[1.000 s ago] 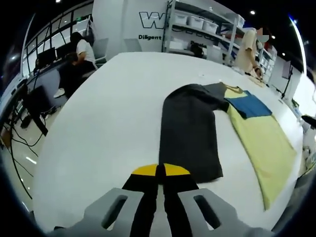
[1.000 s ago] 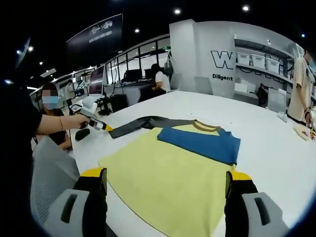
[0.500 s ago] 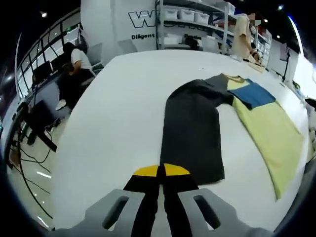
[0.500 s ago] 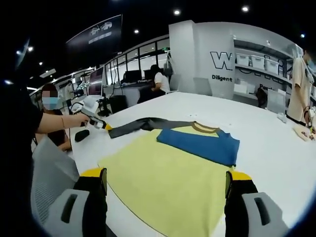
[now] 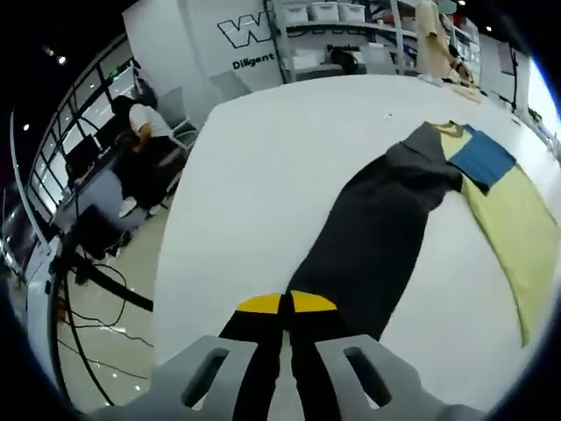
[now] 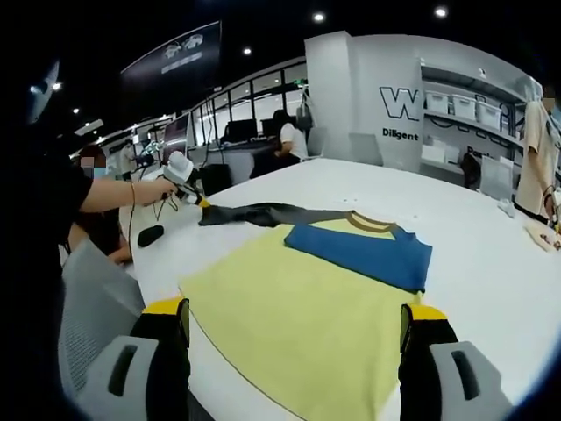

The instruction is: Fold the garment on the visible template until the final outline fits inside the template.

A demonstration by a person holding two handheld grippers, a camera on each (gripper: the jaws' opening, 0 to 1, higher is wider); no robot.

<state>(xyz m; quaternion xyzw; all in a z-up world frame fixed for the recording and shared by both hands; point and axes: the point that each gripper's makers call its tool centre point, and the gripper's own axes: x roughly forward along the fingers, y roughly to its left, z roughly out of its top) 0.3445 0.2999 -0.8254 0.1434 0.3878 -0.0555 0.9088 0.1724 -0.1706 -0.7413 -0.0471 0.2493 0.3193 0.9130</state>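
Observation:
The garment lies on the white table: a yellow body with a brown collar, a blue sleeve folded across its chest, and a long dark grey sleeve drawn out sideways. My left gripper is shut on the far end of that dark sleeve. In the right gripper view the left gripper, in a person's hand, holds the dark sleeve end slightly above the table. My right gripper hovers open above the near hem of the yellow body, holding nothing.
The table edge runs just left of the left gripper, with floor and cables beyond. A small dark object lies on the table near the sleeve end. A grey chair stands at the near left. Shelves with bins and people are far behind.
The left gripper has risen and pulled the dark sleeve outward, away from the yellow body, so the sleeve now runs stretched and slanted. The right gripper has hardly moved.

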